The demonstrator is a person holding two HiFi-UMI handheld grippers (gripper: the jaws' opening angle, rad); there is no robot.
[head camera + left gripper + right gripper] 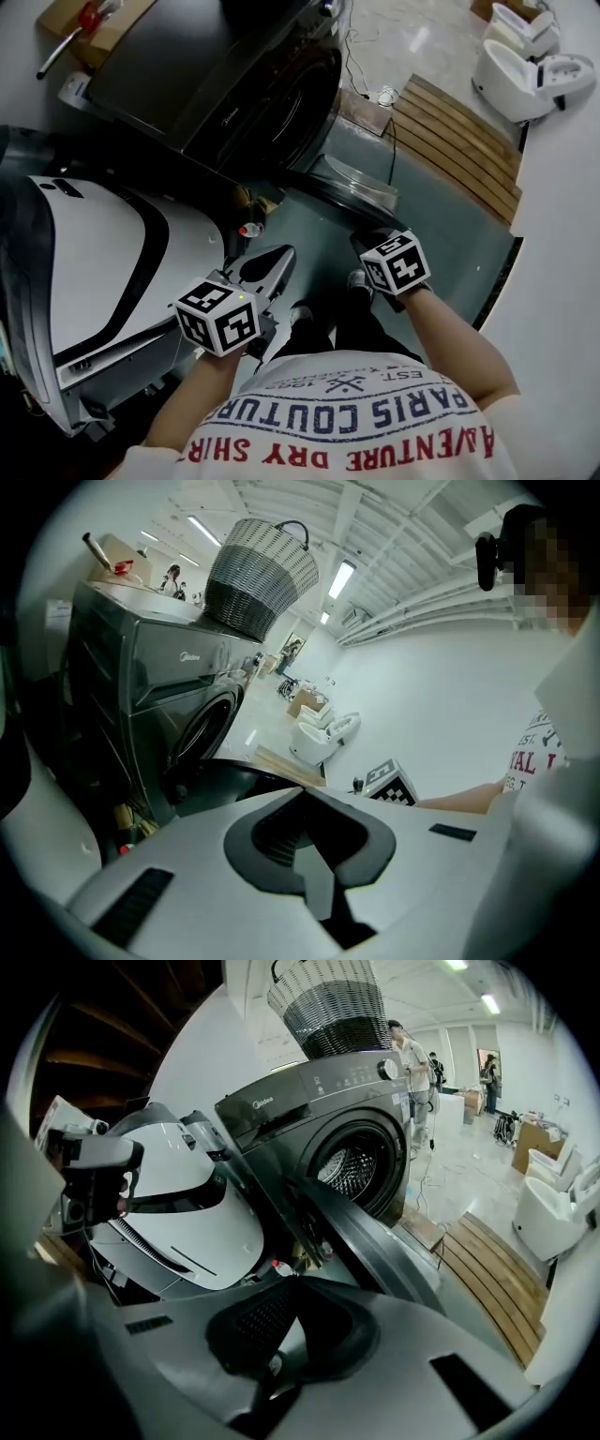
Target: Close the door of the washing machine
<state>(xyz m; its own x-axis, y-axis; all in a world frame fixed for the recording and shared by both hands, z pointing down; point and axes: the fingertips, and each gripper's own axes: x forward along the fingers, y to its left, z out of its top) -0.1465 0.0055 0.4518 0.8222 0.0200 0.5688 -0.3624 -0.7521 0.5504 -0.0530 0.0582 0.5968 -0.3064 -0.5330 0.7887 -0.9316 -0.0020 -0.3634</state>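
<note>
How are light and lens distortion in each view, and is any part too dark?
Head view: the dark grey front-loading washing machine is dim, the pale floor bright. Left gripper view: strong fisheye bending, black corners, glaring ceiling strip lights. Right gripper view: same bending, dark upper left, the open black round door sharp.

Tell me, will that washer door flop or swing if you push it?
The door looks like a thick, rigid ring, so it probably won't flop. It stands open from the washer, so a push should swing it shut. Its bulk suggests weight, so it may need a firm shove.
</note>
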